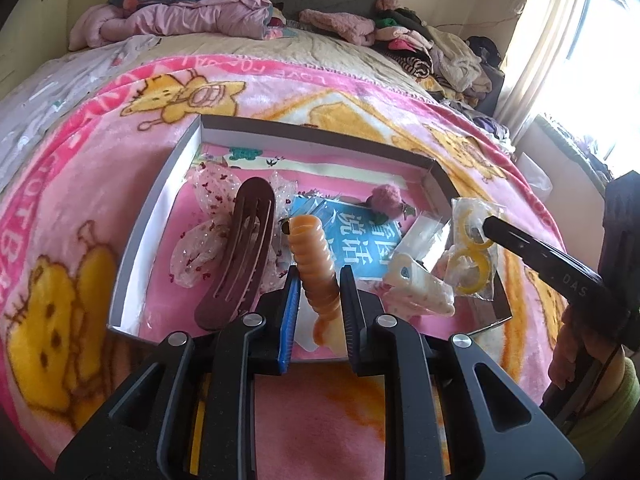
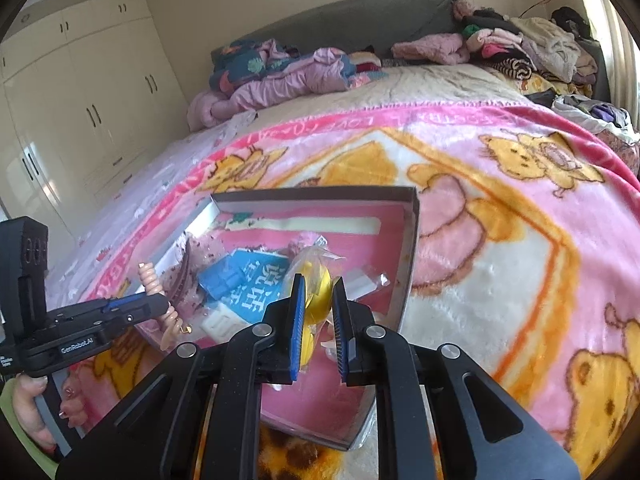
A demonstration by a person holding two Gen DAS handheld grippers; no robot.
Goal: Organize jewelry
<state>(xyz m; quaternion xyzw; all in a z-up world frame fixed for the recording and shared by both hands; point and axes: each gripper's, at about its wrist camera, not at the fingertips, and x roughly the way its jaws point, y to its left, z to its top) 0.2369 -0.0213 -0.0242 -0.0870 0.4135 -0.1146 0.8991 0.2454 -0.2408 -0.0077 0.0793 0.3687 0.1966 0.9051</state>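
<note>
— Over the shallow box (image 1: 152,216) on the bed, what do the left gripper (image 1: 318,280) jaws hold?
— Narrowed on an orange spiral hair tie (image 1: 314,264).
— And the right gripper (image 2: 318,292)?
— Clamped on a clear packet of yellow rings (image 2: 316,280), above the box's right side.

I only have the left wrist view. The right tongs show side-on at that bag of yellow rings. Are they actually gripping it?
Observer: Yes. The right tongs pinch the bag from both sides.
Operator: What's holding the left tongs?
Observer: A hand grips the left tongs from below.
Operator: Does the spiral clip stick out both ways?
Observer: Yes, the spiral clip shows above and below those tongs.
</note>
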